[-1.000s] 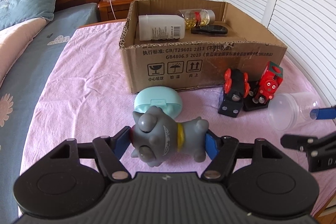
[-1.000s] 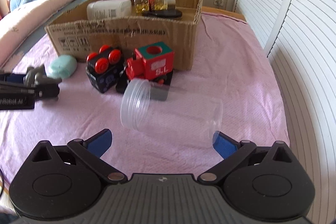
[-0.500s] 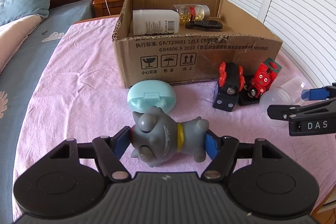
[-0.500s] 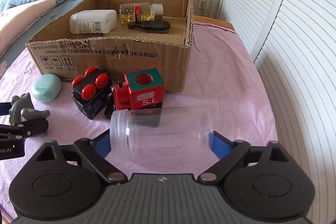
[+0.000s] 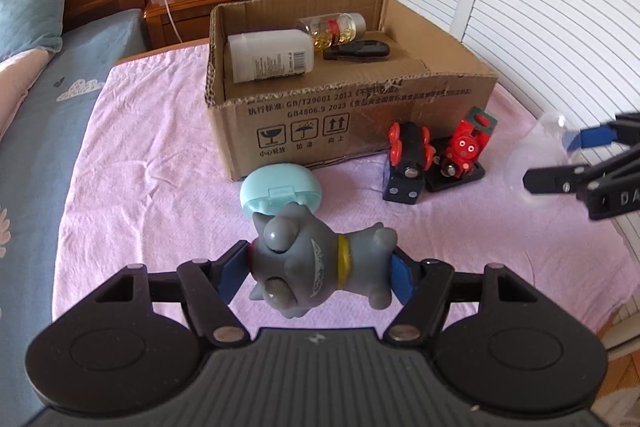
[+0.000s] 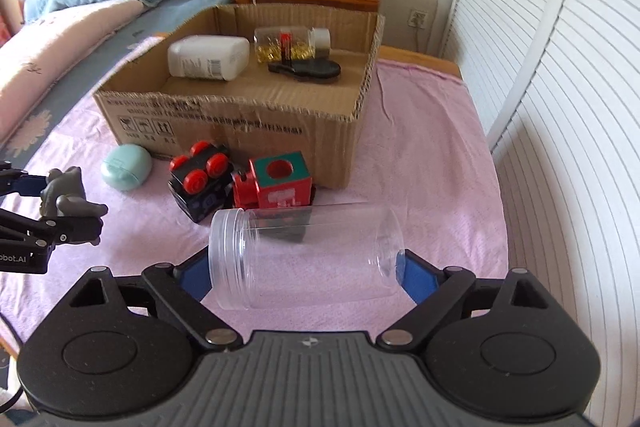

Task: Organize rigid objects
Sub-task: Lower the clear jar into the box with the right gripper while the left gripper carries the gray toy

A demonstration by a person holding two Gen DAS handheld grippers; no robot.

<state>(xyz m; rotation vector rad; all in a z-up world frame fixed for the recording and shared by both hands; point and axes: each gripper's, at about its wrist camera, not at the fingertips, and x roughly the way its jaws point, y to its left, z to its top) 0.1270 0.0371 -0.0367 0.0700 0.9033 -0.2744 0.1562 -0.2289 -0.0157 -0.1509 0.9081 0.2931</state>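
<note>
**Over the pink bedspread: two items held for boxing**

Left gripper (image 5: pixel 320 273): clamped endwise on grey spiky toy (image 5: pixel 316 267), pitched downward. Right gripper (image 6: pixel 302 273): jaws just narrowed, pads against both ends of clear jar (image 6: pixel 304 259), lying sideways. Ahead: cardboard box (image 6: pixel 240 119), the likely destination, with toy trains (image 6: pixel 240 183) at its front wall.

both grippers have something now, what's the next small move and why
Probably carry both forward over the cardboard box: the left gripper is clamped on the grey toy figure, the right gripper on the clear plastic jar, and the box has bare floor.
</note>
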